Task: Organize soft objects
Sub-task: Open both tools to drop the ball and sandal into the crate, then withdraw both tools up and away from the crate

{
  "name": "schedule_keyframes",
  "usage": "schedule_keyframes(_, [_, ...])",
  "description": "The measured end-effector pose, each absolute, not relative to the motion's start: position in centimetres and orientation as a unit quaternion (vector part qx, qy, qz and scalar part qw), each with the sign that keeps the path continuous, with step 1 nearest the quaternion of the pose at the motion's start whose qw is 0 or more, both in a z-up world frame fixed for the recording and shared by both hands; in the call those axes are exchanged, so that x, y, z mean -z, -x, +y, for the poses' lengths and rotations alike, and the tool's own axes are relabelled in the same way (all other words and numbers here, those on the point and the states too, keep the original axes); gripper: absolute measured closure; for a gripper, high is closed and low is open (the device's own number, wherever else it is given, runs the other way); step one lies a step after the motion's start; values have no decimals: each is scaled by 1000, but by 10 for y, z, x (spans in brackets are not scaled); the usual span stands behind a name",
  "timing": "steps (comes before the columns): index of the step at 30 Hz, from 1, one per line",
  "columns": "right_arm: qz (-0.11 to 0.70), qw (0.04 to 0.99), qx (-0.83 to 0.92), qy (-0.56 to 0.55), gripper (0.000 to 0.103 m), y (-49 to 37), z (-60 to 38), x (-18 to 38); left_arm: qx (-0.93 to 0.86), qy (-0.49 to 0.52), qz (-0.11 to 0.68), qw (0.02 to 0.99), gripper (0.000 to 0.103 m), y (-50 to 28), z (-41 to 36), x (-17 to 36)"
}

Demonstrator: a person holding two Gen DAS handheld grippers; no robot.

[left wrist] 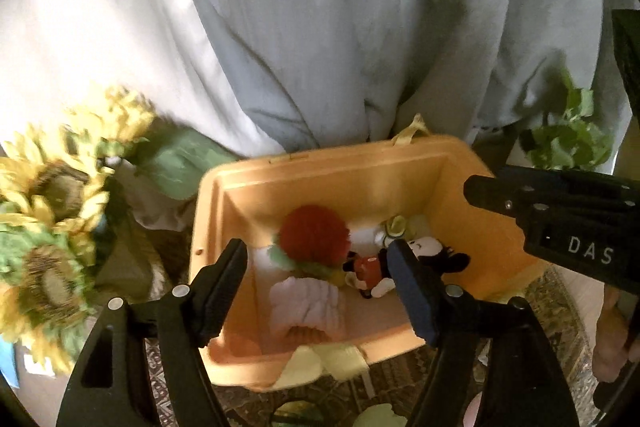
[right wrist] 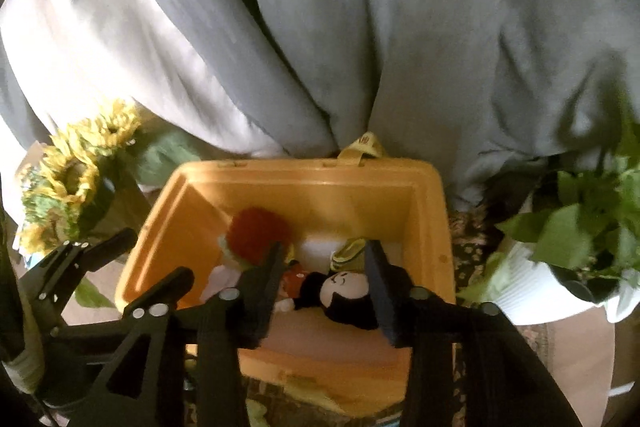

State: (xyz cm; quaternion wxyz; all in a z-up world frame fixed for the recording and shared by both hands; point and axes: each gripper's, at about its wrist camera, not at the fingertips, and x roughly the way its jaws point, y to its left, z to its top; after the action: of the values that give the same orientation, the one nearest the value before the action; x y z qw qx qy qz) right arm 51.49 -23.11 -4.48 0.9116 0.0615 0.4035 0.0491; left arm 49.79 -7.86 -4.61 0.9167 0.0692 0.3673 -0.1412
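An orange bin (left wrist: 404, 167) (right wrist: 304, 183) holds soft toys: a red fluffy ball (left wrist: 314, 231) (right wrist: 256, 233), a pale pink folded plush (left wrist: 306, 303), a mouse doll (left wrist: 370, 269) (right wrist: 344, 289) and a yellow-green item (left wrist: 394, 225) (right wrist: 348, 251). My left gripper (left wrist: 318, 259) is open and empty above the bin. My right gripper (right wrist: 326, 259) is open over the bin with the mouse doll lying between its fingers below; it also shows in the left wrist view (left wrist: 560, 211).
Artificial sunflowers (left wrist: 52, 211) (right wrist: 72, 171) stand left of the bin. A leafy plant in a white ribbed pot (right wrist: 532, 287) stands to the right. A grey-white duvet (left wrist: 320, 27) (right wrist: 360, 27) hangs behind the bin. A patterned rug (left wrist: 556, 311) lies under it.
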Motion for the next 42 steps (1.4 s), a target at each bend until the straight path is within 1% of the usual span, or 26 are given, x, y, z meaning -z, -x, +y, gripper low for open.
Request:
schedule_keyframes(3, [384, 920, -44, -62, 56, -500, -232, 33, 137, -69, 347, 925, 27, -480, -76, 33])
schedule_keyframes(7, [362, 929, -32, -64, 50, -479, -236, 20, 131, -63, 327, 934, 26, -458, -73, 23])
schedule_keyframes(16, [337, 939, -26, -63, 50, -439, -228, 10, 109, -60, 302, 945, 21, -419, -58, 15])
schedule_keyframes(22, [331, 941, -35, -63, 46, -420, -216, 12, 89, -54, 293, 950, 20, -398, -41, 17])
schedule_keyframes(31, [325, 943, -50, -44, 45, -396, -185, 20, 57, -52, 279, 957, 17, -368, -14, 21])
schedule_keyframes(35, [320, 946, -50, -29, 45, -388, -172, 24, 51, -66, 281, 956, 17, -356, -6, 29])
schedule_keyframes(37, [321, 945, -54, -23, 41, -383, -166, 27, 52, -68, 283, 955, 17, -351, -3, 33])
schedule_keyframes(42, [332, 941, -62, -15, 41, -372, -154, 42, 51, -69, 294, 952, 17, -342, 5, 46])
